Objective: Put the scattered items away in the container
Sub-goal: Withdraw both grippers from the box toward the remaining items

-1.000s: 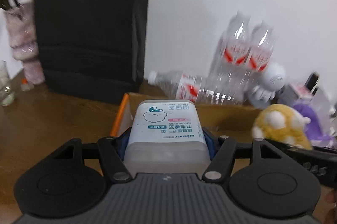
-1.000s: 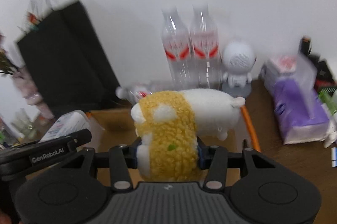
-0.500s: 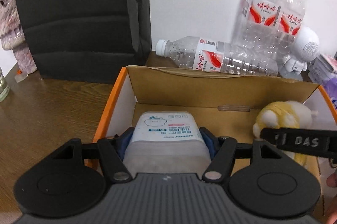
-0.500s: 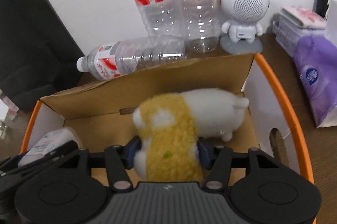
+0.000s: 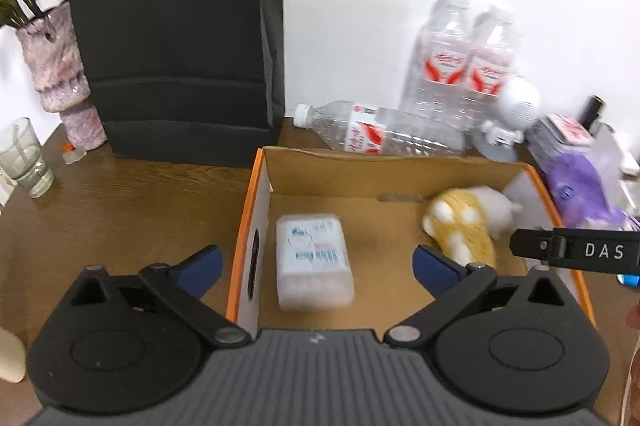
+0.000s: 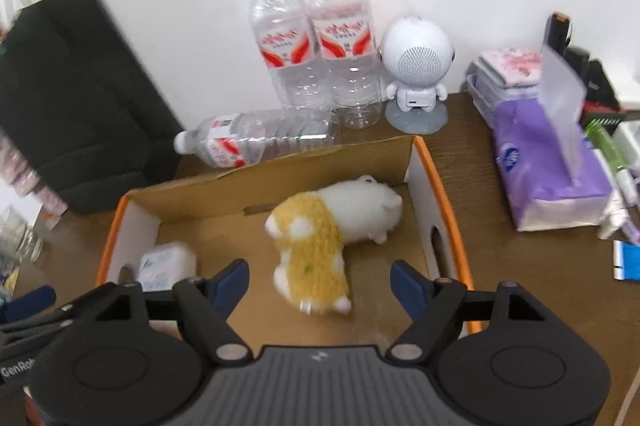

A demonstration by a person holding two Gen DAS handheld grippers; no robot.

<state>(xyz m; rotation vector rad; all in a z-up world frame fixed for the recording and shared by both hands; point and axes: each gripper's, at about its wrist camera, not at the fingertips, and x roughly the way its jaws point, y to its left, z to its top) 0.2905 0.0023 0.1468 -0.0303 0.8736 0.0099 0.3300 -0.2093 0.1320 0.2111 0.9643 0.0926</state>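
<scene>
Cardboard, orange-rimmed, the container (image 5: 400, 162) at frame centre holds the cotton-swab box (image 5: 314, 258) lower left and the plush toy (image 6: 320, 230) mid-right, so with left tongs (image 5: 316, 266) and right tongs (image 6: 320, 280) both apart and empty, I lift straight up, clear of the rim.

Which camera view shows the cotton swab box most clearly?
The left wrist view: the cotton swab box lies whole in the cardboard box, label facing up. In the right wrist view, only its blurred end shows, partly hidden behind the left gripper.
</scene>
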